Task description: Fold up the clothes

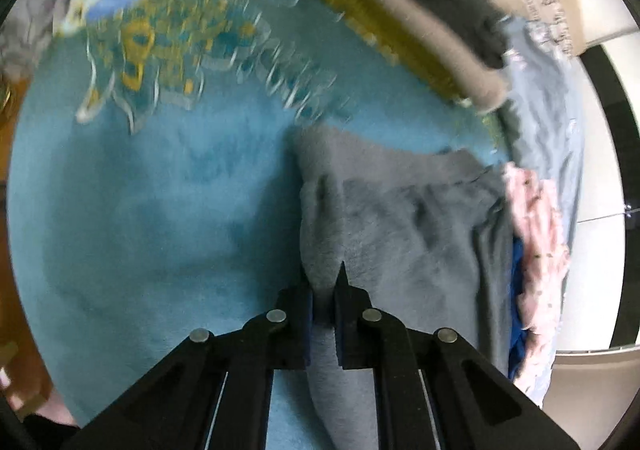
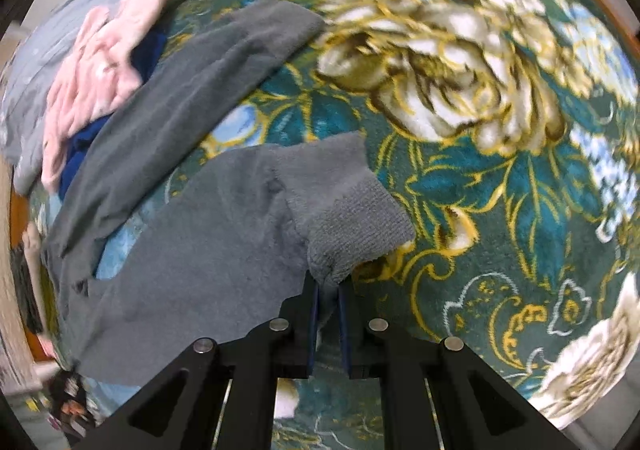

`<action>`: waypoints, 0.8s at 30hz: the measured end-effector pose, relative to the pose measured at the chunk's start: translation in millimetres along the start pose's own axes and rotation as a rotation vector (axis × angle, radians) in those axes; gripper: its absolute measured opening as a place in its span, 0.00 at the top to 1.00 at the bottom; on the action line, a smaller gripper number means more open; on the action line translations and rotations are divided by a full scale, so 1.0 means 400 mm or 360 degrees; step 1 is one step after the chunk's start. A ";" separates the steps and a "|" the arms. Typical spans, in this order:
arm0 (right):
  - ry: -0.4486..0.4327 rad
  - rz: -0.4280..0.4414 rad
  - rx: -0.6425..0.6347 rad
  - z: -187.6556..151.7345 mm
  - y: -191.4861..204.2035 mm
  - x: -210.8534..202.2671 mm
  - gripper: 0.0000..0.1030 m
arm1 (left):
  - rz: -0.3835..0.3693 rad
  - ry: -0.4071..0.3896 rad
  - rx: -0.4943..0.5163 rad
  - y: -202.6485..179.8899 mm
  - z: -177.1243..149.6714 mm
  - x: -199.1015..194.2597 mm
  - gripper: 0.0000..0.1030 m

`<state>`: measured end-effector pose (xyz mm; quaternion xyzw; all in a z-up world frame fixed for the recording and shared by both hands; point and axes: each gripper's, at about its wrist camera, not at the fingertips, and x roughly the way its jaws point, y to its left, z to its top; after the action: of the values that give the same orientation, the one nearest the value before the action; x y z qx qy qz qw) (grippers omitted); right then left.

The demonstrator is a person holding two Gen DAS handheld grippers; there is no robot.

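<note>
Nearest, the right tool (image 2: 328,290) is clamped on the ribbed cuff of the grey fleece garment (image 2: 200,234), spread over the floral blanket (image 2: 500,210). The left tool (image 1: 323,282) pinches another edge. Fleece could slip free if either hand pulls unevenly.

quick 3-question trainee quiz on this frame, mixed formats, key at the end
1. True or false: the right claw is shut on the ribbed cuff of the grey fleece garment.
2. Multiple choice: what lies beside the grey fleece garment, on top of a dark blue item? A) pink patterned cloth B) red towel C) white sock
3. Fill in: the left claw is pinching the edge of the ____ fleece garment over the teal floral blanket.

Key: 1 true. 2 A, the pink patterned cloth. 3 grey.
</note>
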<state>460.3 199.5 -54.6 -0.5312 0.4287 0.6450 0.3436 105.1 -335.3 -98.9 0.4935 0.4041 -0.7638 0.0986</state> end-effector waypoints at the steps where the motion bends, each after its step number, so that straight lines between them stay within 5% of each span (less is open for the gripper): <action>1: -0.0014 -0.0012 -0.0039 -0.009 0.005 -0.014 0.91 | 0.0002 -0.0010 0.0050 -0.002 -0.004 -0.012 0.93; 4: 0.0030 -0.0094 -0.0095 -0.049 -0.020 -0.014 0.91 | 0.0110 0.0037 0.0195 0.022 -0.022 -0.010 0.92; 7: 0.0136 -0.0102 0.0020 -0.101 -0.088 0.029 0.91 | 0.0099 0.0118 0.0033 0.093 -0.007 0.006 0.93; 17: 0.0219 -0.0097 0.0060 -0.142 -0.121 0.066 0.89 | 0.0182 0.0107 0.0089 0.081 0.030 -0.023 0.96; 24: 0.0197 -0.0124 0.0125 -0.133 -0.158 0.003 0.57 | 0.0064 0.0087 -0.0073 0.048 0.016 -0.055 0.96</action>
<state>537.8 175.6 -71.4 -0.5724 0.4531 0.5797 0.3620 122.0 -358.1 -89.5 0.5198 0.4141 -0.7384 0.1143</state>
